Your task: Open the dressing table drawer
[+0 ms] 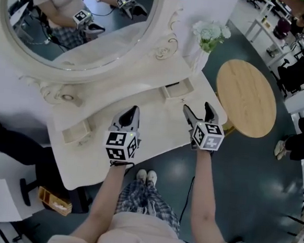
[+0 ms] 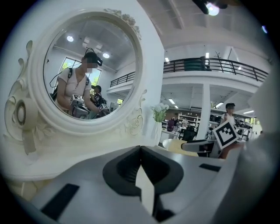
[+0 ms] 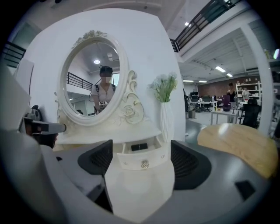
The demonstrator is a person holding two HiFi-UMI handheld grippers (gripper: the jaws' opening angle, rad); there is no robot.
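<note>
On a white dressing table below an oval mirror, the right drawer stands pulled out, just beyond the spread, empty right gripper; the left gripper is clenched on nothing.

The white worktop fills the middle of the head view. An oval mirror stands at its back, upper left, and a vase of pale flowers at upper right. The left drawer sits lower left. The right drawer, near centre, is pulled open.
</note>
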